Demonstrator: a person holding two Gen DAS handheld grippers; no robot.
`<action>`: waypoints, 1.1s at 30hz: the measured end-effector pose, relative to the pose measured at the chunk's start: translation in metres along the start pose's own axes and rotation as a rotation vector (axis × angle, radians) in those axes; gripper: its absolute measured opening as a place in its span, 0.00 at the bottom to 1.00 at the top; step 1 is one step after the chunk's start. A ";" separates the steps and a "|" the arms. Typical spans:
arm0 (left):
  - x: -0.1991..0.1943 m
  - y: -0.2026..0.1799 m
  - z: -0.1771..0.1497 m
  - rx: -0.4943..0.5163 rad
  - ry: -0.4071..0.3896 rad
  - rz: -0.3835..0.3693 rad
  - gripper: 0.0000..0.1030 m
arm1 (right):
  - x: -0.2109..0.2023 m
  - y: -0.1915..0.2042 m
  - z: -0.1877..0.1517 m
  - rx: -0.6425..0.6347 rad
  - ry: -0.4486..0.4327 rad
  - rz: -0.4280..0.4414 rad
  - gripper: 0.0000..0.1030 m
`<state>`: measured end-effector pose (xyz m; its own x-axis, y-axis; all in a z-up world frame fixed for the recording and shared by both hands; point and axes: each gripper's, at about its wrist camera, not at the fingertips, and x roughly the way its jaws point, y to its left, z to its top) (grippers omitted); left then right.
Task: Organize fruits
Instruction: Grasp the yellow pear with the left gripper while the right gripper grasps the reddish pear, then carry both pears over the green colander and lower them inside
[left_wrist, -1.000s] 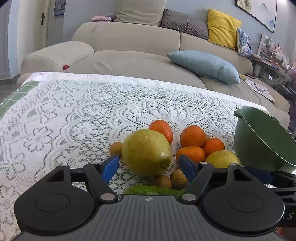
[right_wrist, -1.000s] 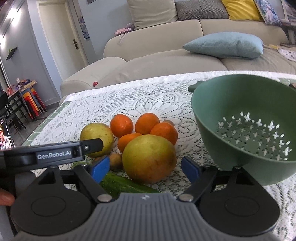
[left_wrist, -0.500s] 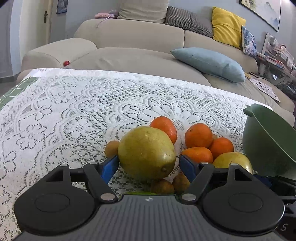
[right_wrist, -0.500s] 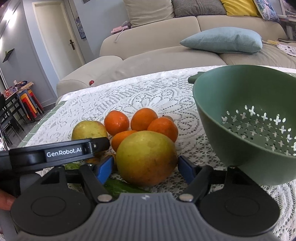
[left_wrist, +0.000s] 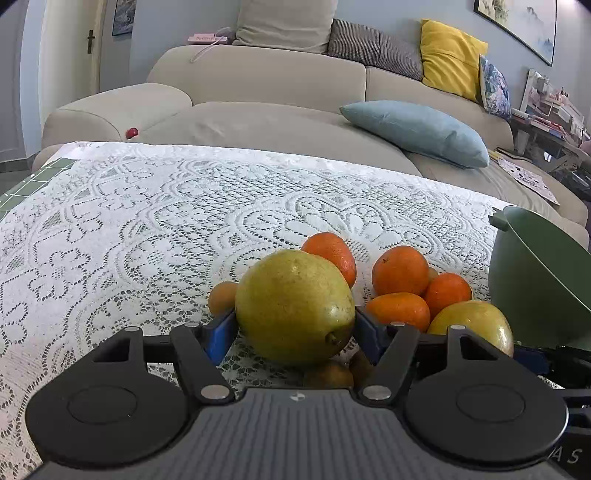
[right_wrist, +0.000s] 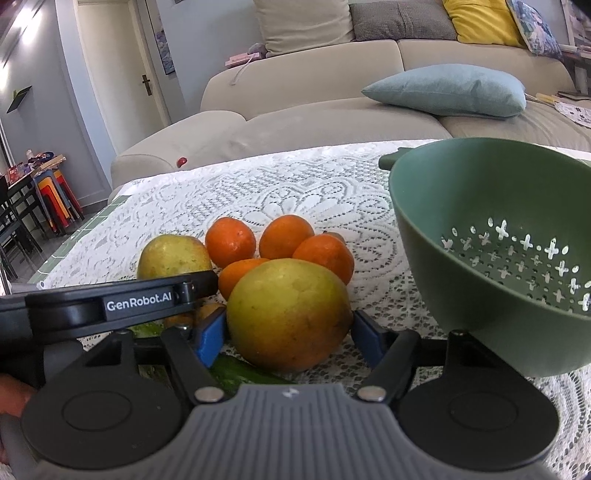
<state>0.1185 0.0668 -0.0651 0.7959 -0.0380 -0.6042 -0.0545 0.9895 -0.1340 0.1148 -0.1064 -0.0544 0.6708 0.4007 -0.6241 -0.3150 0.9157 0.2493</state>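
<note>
My left gripper (left_wrist: 293, 328) is closing, and its blue pads touch both sides of a large yellow-green pear (left_wrist: 291, 306) on the lace cloth. The right gripper (right_wrist: 288, 332) is closing too, with its pads against a second yellow pear with an orange blush (right_wrist: 288, 314). Both pears sit at the near edge of a fruit pile. Several tangerines (right_wrist: 286, 236) lie just behind them. Small brown fruits (left_wrist: 221, 297) sit by the left pear. The green colander (right_wrist: 498, 240) stands empty to the right of the pile.
A green cucumber (right_wrist: 240, 369) lies under the right gripper's fingers. The left gripper's black body (right_wrist: 110, 306) crosses the right wrist view's left side. White lace covers the table (left_wrist: 129, 221). A beige sofa (left_wrist: 277, 122) with cushions stands behind the far edge.
Both grippers have narrowed their jaws from wide apart onto the two pears. The pears now sit nearer the cameras between the pads. The pile and the colander have stayed in place.
</note>
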 end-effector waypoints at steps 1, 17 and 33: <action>0.000 0.000 0.000 0.001 -0.001 -0.001 0.75 | 0.000 0.000 0.000 -0.004 0.000 0.000 0.67; -0.014 0.001 0.002 -0.011 -0.042 0.007 0.74 | -0.012 0.007 0.002 -0.065 -0.024 0.000 0.66; -0.057 -0.014 0.024 -0.021 -0.053 -0.001 0.74 | -0.063 0.010 0.030 -0.210 -0.114 0.068 0.66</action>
<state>0.0887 0.0583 -0.0101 0.8269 -0.0306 -0.5615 -0.0661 0.9863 -0.1511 0.0894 -0.1218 0.0101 0.7110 0.4730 -0.5203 -0.4866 0.8651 0.1215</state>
